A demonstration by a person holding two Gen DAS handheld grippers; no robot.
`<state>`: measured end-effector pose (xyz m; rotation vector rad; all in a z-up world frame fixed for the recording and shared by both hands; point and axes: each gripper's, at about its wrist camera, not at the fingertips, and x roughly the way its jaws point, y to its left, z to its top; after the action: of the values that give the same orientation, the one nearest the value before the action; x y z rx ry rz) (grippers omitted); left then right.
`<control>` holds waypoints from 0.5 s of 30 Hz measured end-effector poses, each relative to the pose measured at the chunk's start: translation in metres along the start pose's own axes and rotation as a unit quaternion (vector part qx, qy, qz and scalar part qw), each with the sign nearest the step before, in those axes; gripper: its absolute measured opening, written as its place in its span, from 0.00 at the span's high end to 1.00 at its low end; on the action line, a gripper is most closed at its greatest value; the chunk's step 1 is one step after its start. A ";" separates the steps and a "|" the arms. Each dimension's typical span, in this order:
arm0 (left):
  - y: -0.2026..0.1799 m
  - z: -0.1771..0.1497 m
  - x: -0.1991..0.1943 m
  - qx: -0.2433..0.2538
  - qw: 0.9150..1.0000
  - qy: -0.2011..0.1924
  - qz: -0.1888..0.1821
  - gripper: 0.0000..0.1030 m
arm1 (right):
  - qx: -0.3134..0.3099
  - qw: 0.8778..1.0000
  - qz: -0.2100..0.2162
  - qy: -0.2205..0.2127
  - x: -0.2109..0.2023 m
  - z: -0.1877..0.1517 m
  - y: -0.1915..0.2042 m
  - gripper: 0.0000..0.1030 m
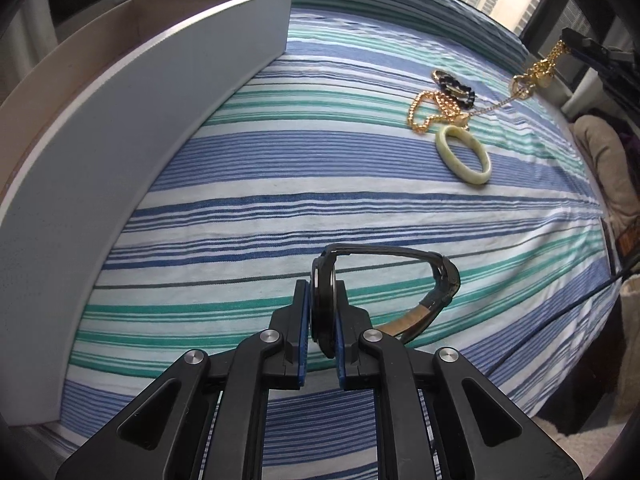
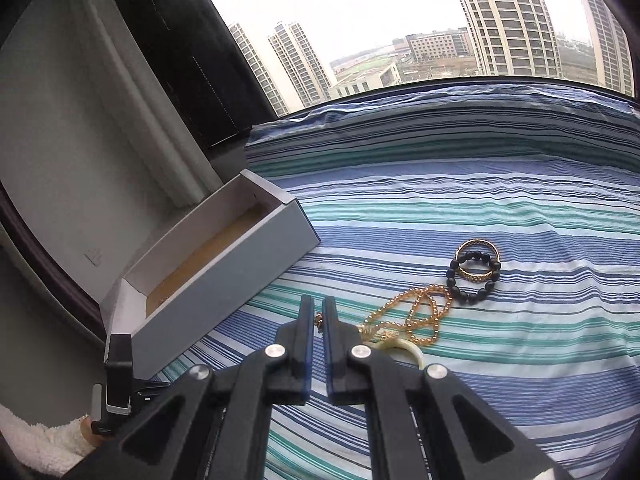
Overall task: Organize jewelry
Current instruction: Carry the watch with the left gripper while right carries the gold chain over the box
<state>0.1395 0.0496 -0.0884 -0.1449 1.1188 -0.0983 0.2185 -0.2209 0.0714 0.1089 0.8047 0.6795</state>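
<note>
My left gripper (image 1: 322,284) is shut on a black watch (image 1: 324,312), its round case clamped edge-on between the blue pads. The watch strap (image 1: 440,280) loops off to the right above the striped bedspread (image 1: 280,184). My right gripper (image 2: 318,304) is shut on a thin gold chain (image 2: 319,322). In the left wrist view that gold chain (image 1: 536,72) hangs from the right gripper (image 1: 576,42) and trails down to the bed. Lying on the bed are a pale bangle (image 1: 464,154), a gold bead necklace (image 2: 420,316), a black bead bracelet (image 2: 474,276) and a gold ring bangle (image 2: 478,260).
An open white cardboard box (image 2: 224,264) with a brown inside stands at the bed's left edge, its long wall (image 1: 120,152) close on my left gripper's left. A window with tower blocks lies beyond the bed. A fluffy white sleeve (image 2: 44,444) shows at lower left.
</note>
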 end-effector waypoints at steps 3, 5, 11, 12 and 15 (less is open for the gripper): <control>0.004 -0.001 -0.013 -0.003 1.000 -0.010 0.002 0.92 | -0.008 1.000 0.009 -0.016 -0.011 0.010 0.013 0.96; 0.007 -0.002 -0.022 -0.007 1.000 -0.016 -0.001 0.92 | -0.014 1.000 0.017 -0.021 -0.017 0.015 0.022 0.96; 0.013 -0.004 -0.051 -0.015 0.999 -0.033 0.001 0.92 | -0.033 0.998 0.045 -0.028 -0.027 0.021 0.054 0.96; 0.015 -0.004 -0.056 -0.017 0.999 -0.036 0.004 0.92 | -0.036 0.998 0.050 -0.028 -0.028 0.022 0.059 0.96; 0.024 -0.002 -0.068 -0.030 0.999 -0.040 0.005 0.92 | -0.046 0.997 0.061 -0.029 -0.027 0.024 0.076 0.96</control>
<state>0.1083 0.0831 -0.0325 -0.1952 1.0422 -0.0503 0.1821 -0.1736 0.1309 0.0951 0.7137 0.8235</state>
